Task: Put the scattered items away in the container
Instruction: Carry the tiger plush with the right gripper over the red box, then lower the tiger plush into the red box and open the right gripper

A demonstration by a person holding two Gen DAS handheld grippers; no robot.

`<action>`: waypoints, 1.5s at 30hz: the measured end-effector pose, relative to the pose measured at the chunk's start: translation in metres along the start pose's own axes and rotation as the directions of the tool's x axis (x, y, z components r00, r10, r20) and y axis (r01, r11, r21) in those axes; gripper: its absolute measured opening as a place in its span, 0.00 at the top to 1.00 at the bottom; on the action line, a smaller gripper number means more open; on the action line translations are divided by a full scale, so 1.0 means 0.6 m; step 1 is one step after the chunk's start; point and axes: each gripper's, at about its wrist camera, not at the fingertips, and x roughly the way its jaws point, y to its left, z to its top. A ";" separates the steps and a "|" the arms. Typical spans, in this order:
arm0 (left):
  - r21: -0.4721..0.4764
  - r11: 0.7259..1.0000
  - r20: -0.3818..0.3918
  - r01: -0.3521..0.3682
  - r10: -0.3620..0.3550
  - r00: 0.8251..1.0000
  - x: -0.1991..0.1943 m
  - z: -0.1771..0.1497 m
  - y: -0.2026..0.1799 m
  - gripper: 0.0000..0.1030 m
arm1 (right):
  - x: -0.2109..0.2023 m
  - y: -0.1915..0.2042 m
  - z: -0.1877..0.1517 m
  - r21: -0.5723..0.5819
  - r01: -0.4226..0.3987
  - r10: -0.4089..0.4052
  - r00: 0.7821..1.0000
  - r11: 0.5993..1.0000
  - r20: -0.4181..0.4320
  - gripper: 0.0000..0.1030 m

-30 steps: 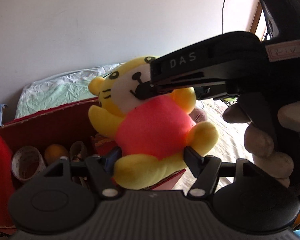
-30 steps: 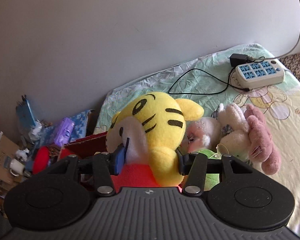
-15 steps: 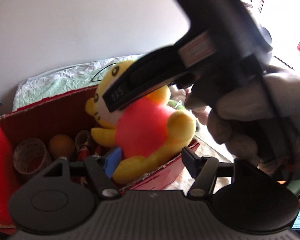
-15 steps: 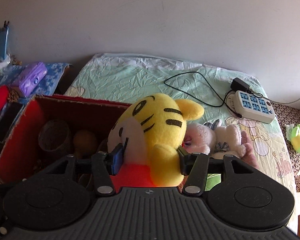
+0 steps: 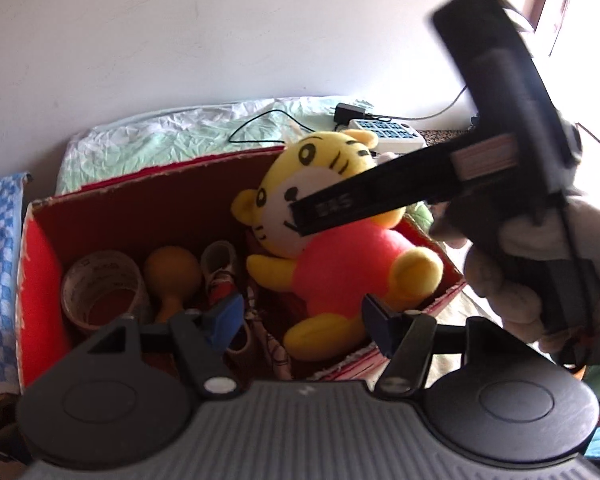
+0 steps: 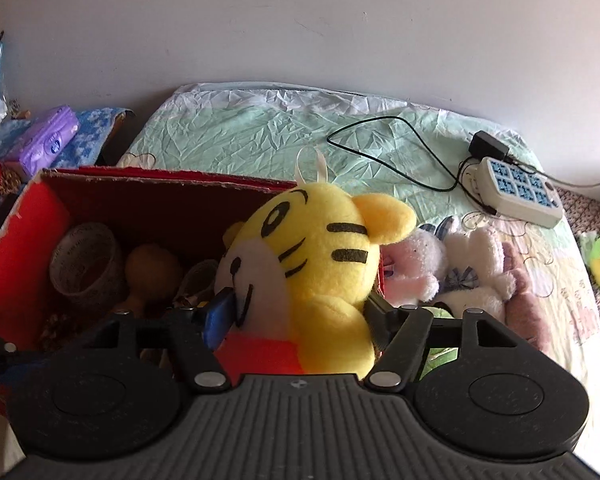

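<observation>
Against the pale wall, the red box (image 5: 40, 264) now holds your tiger plush (image 5: 340, 256), seated at its right end beside the tape roll (image 5: 100, 288). Your right gripper (image 6: 296, 316) has just been opening, its jaws spread about the head; your left gripper (image 5: 300, 316) stands apart, pinching nothing. That item looks delivered; the pink rabbit (image 6: 412, 268), just right of the box, waits.

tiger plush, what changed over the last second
The tiger plush came down from above the red box and now sits in its right end. The right tool has just been opening around its head; the left tool's jaws narrowed, off the legs. Tape roll and the rest stayed.
</observation>
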 end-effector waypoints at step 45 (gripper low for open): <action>-0.049 0.984 -0.387 -0.168 0.137 0.912 0.177 0.078 -0.019 0.76 | -0.044 -0.099 -0.046 0.233 -0.253 0.219 0.963 0.939 0.159 0.60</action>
